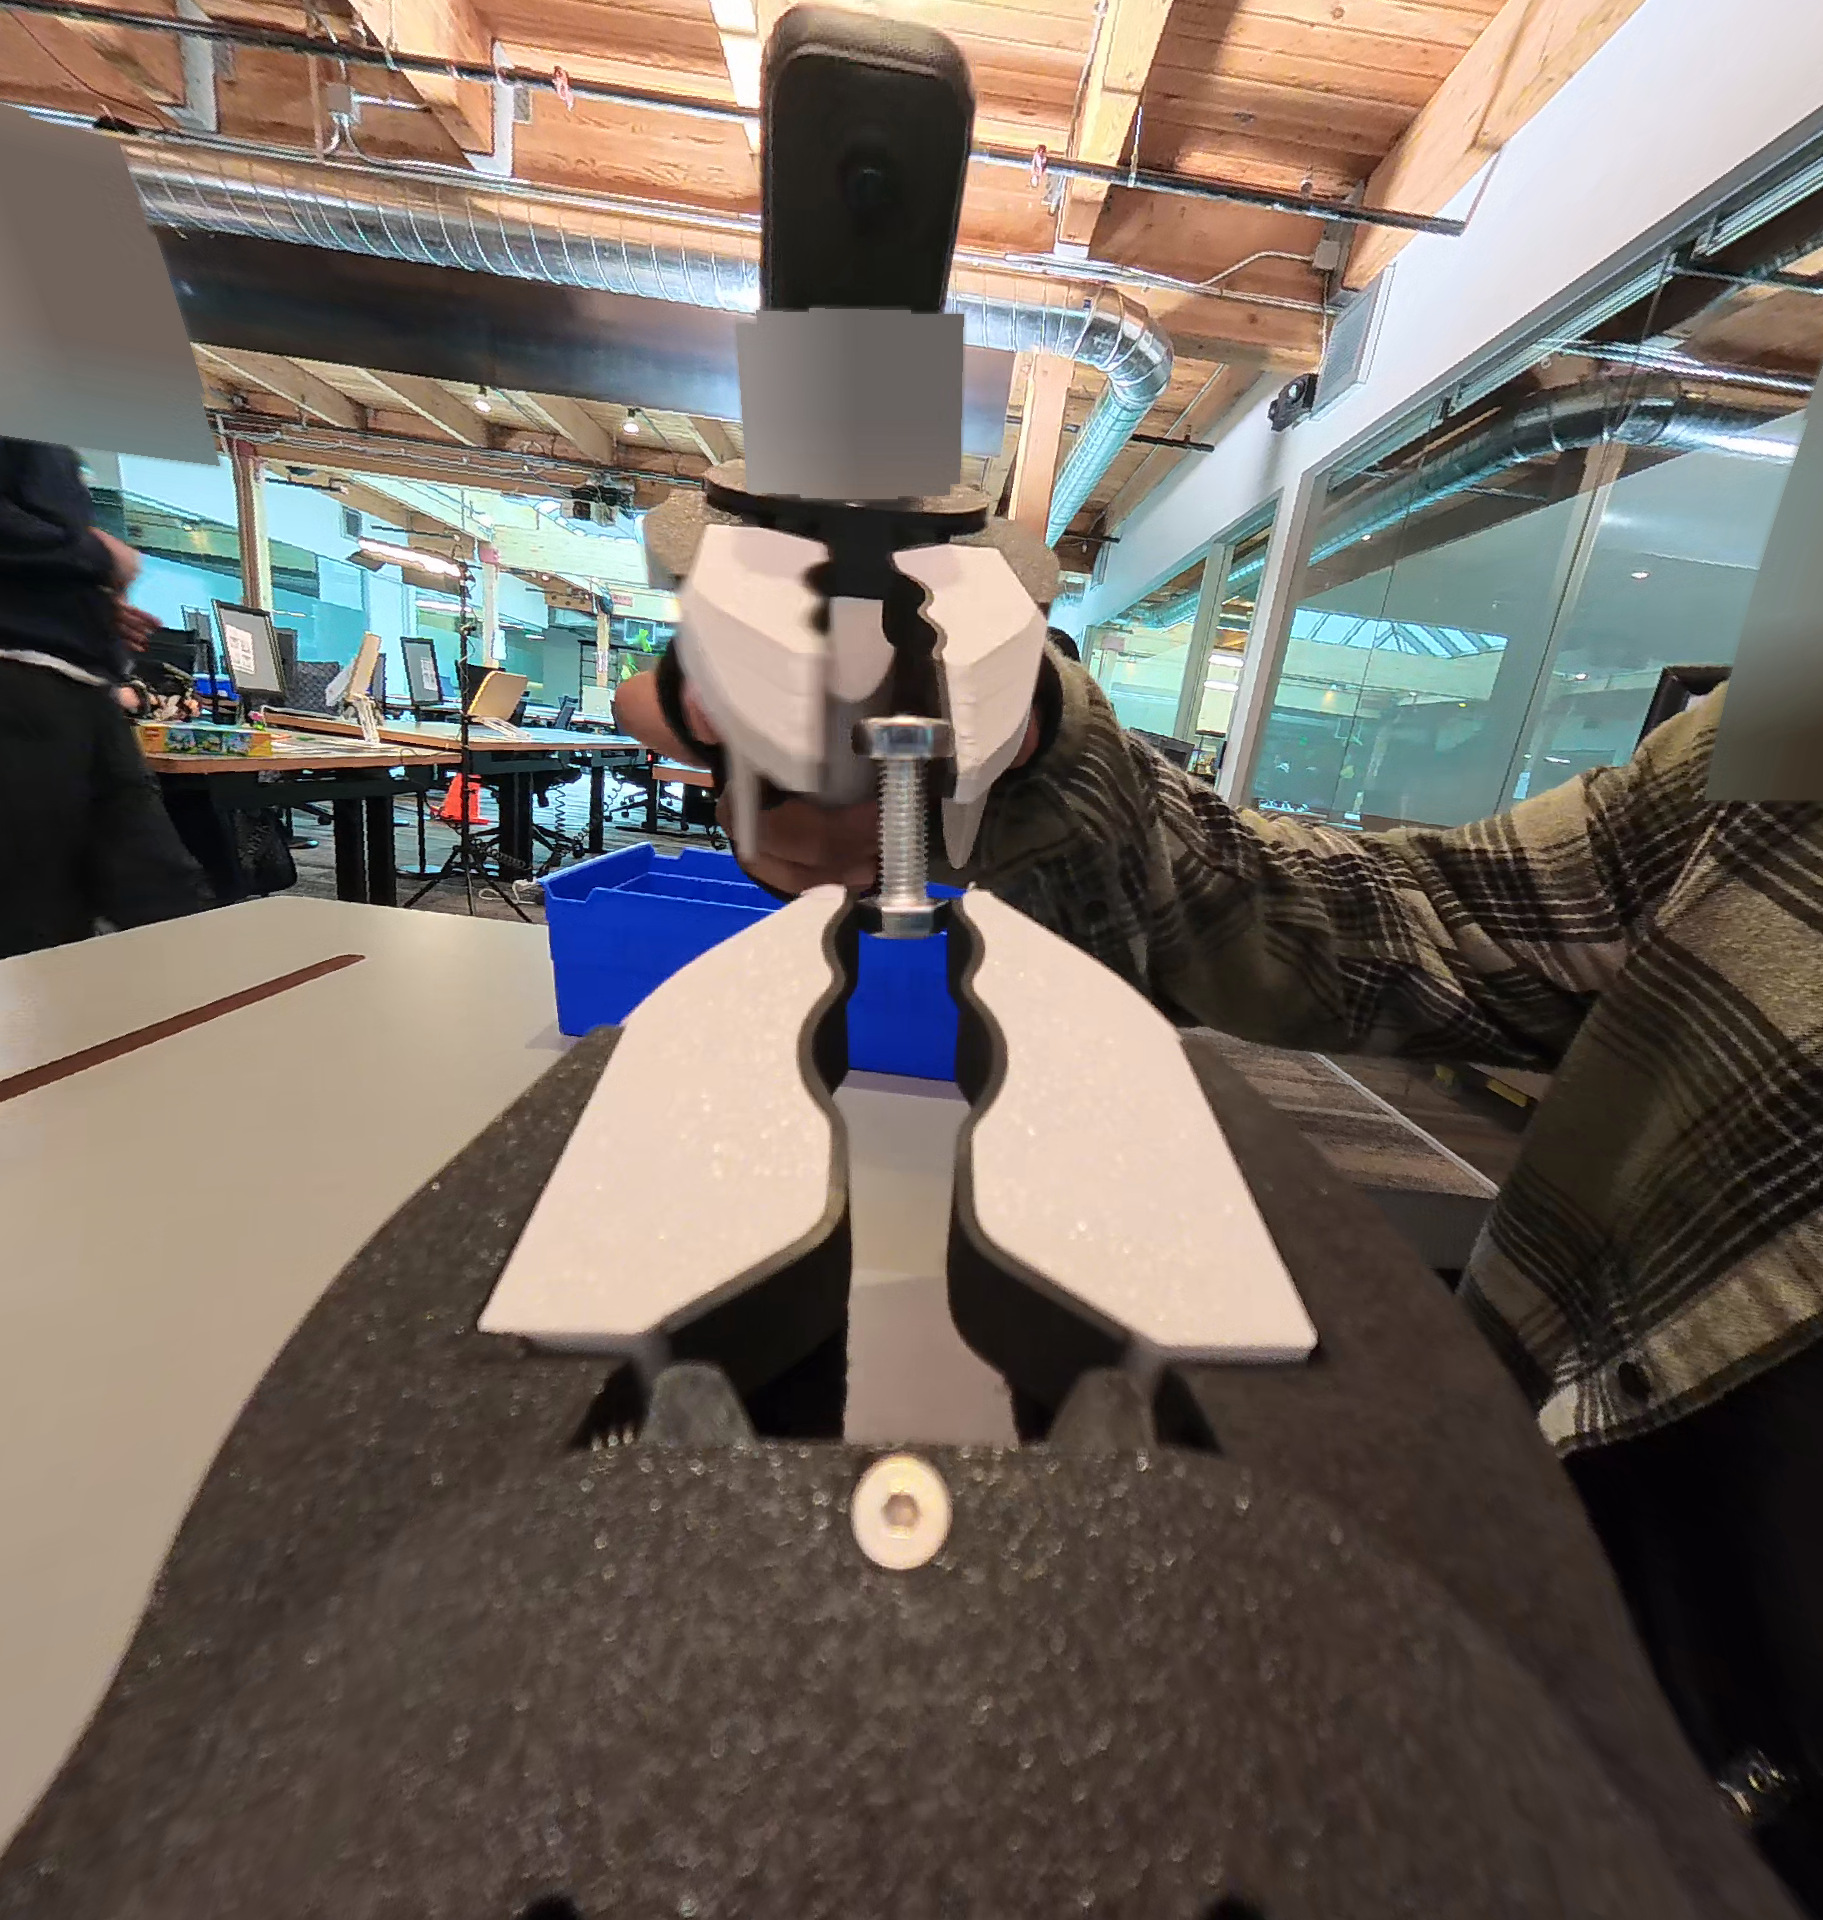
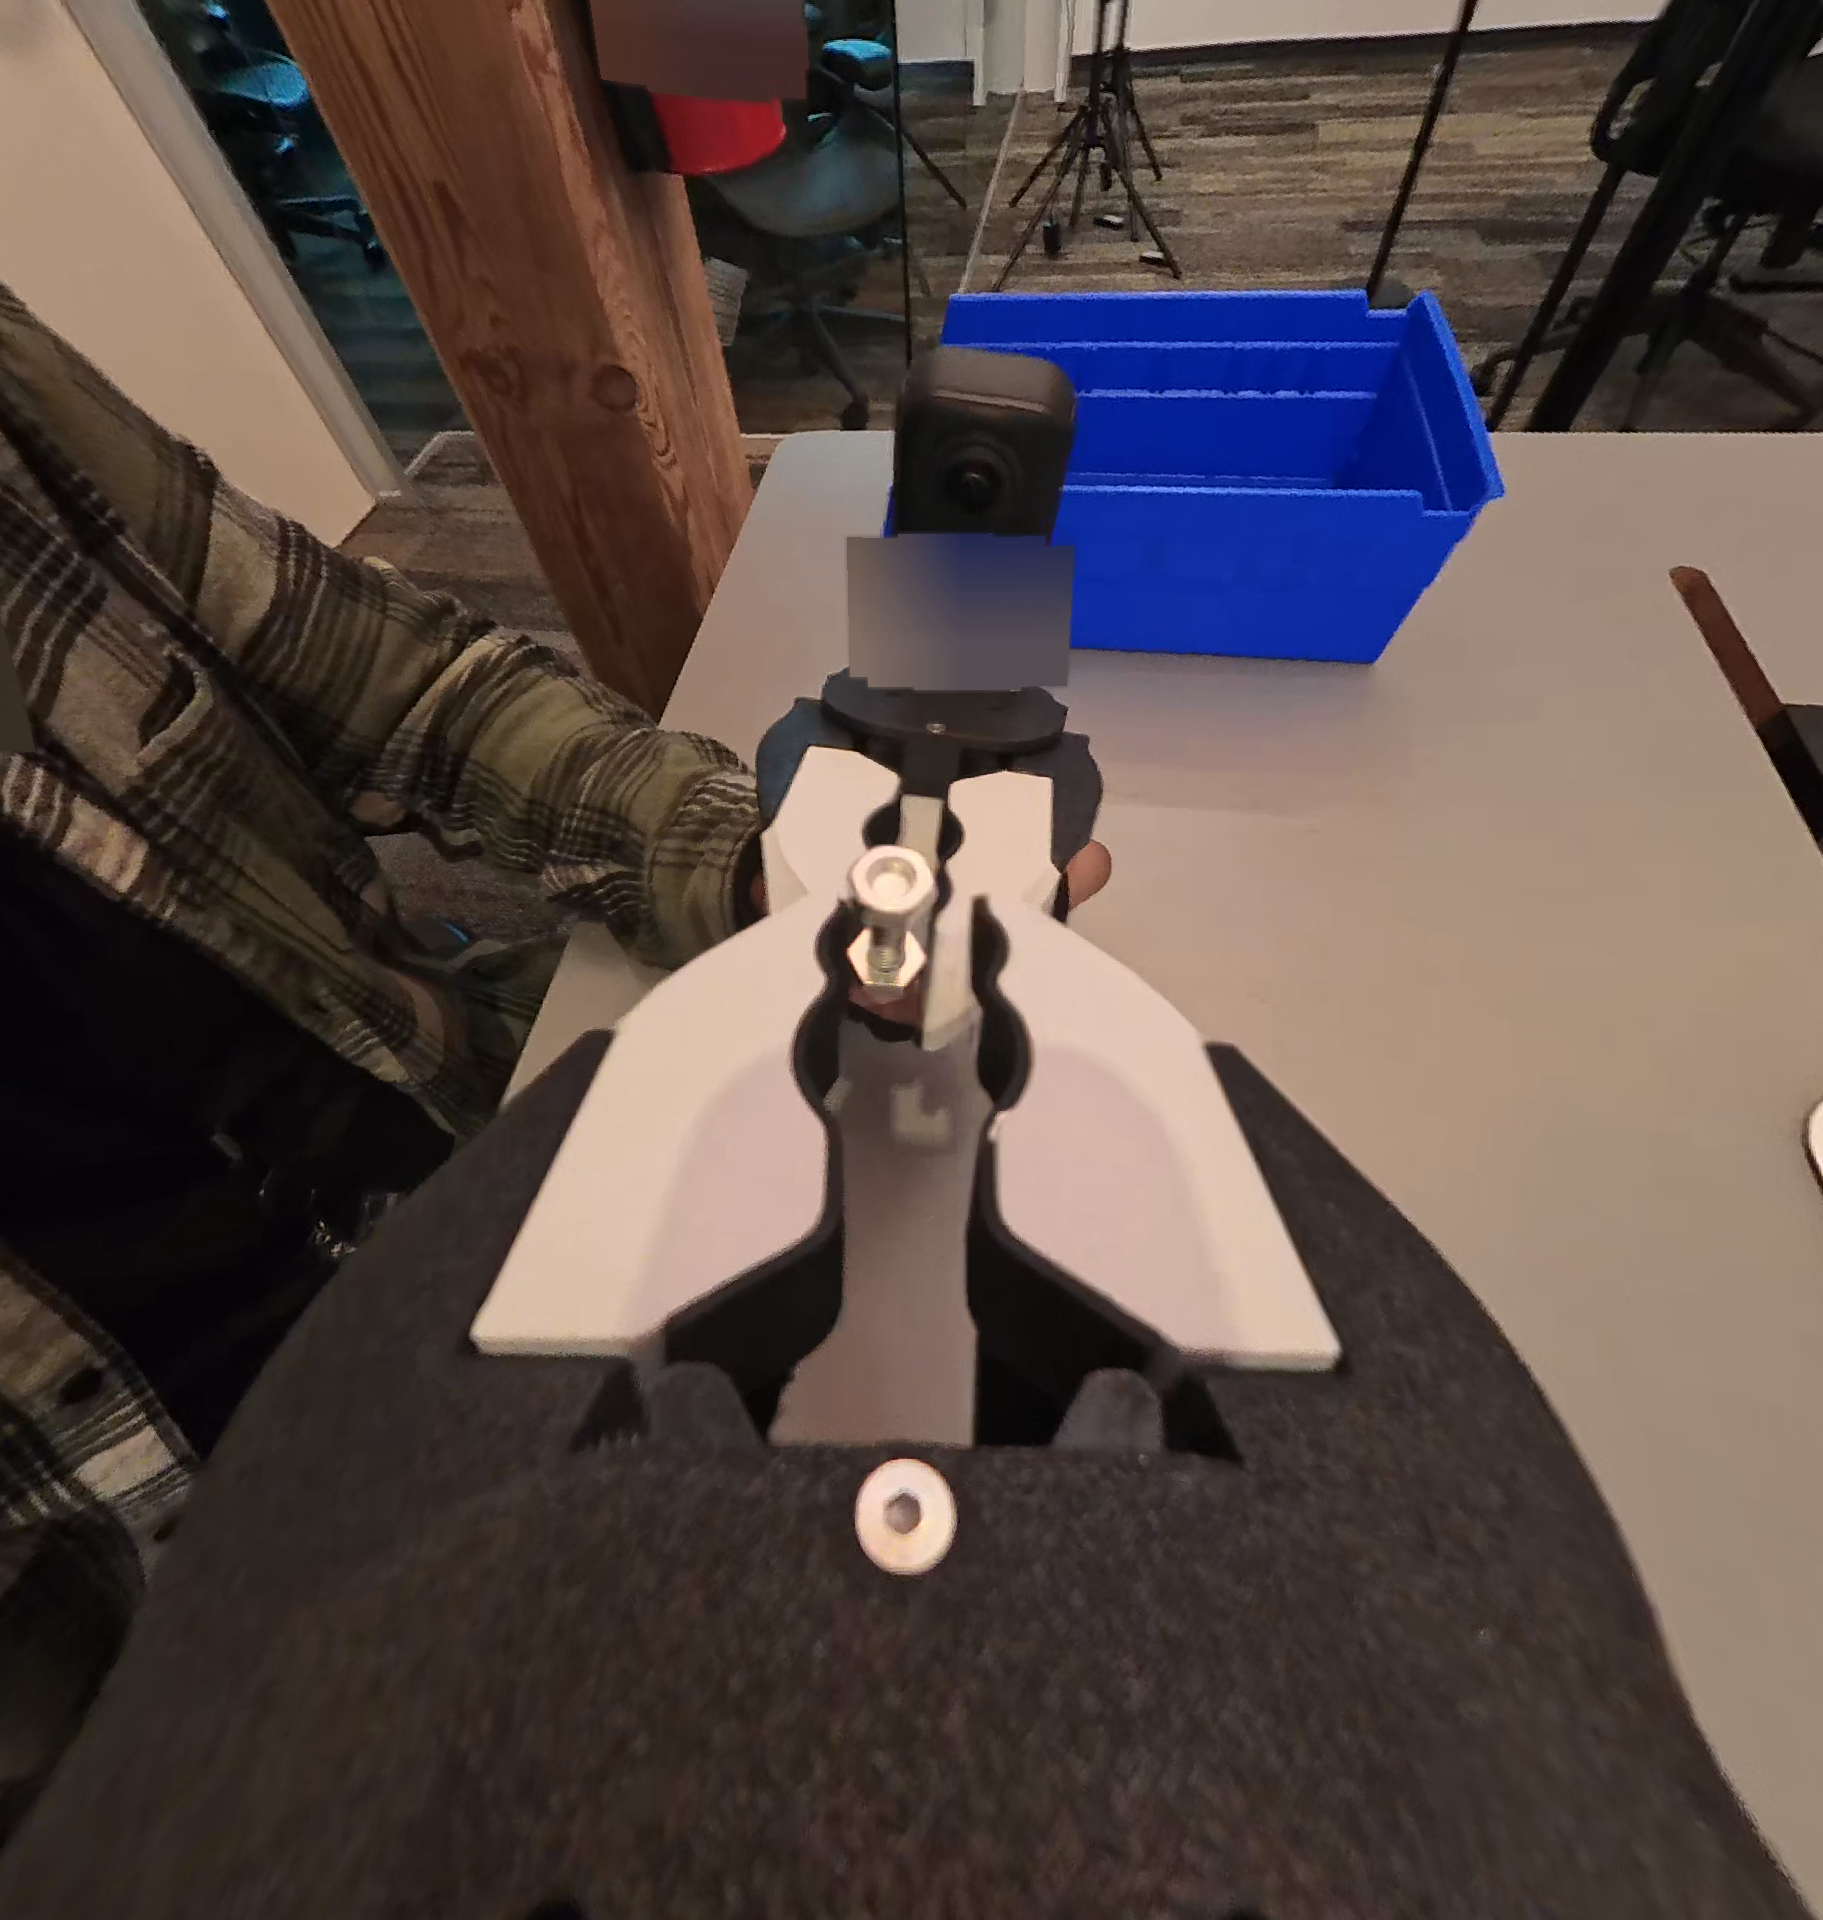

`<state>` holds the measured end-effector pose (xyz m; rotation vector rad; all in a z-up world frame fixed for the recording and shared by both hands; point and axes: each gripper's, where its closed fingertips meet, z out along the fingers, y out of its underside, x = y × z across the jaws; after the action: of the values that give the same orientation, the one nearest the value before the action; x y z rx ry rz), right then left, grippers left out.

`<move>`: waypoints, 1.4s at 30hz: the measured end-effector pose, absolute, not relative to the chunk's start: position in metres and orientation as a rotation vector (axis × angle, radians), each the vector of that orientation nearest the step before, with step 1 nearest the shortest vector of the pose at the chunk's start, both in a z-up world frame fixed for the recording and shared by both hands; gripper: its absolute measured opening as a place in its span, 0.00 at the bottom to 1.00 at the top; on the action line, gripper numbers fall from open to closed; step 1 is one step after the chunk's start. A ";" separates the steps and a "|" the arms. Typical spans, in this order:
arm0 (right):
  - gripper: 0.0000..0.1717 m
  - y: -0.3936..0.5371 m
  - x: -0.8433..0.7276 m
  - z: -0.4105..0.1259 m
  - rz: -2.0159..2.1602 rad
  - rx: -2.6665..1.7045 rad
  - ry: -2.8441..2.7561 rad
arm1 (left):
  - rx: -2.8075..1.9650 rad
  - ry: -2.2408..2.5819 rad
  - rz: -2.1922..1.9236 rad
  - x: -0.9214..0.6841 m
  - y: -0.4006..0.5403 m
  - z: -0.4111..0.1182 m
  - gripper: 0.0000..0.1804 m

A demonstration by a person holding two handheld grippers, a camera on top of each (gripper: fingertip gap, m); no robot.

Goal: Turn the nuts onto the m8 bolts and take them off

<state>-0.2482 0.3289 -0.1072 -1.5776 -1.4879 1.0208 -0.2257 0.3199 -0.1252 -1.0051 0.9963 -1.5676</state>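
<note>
Left tool (image 1: 903, 935) clamps hex nut (image 1: 905, 921); right tool (image 2: 902, 925) straddles bolt (image 1: 903, 821) head, grip unclear; keep bolt straight, turn squarely

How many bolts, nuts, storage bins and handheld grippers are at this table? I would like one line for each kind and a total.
Silver threaded steel bolt: 1
Silver hexagonal steel nut: 1
Blue plastic storage bin: 1
White-fingered handheld grippers: 2, the left gripper and the right gripper
Total: 5
</note>
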 end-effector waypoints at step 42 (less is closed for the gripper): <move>0.34 0.350 -0.251 -0.104 0.888 -1.646 -1.363 | -1.007 0.987 -1.556 -0.226 0.321 -0.125 0.09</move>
<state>-0.2509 0.3498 -0.1040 -1.6460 -1.3626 0.8881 -0.2261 0.3212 -0.1249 -1.0066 0.9874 -1.5556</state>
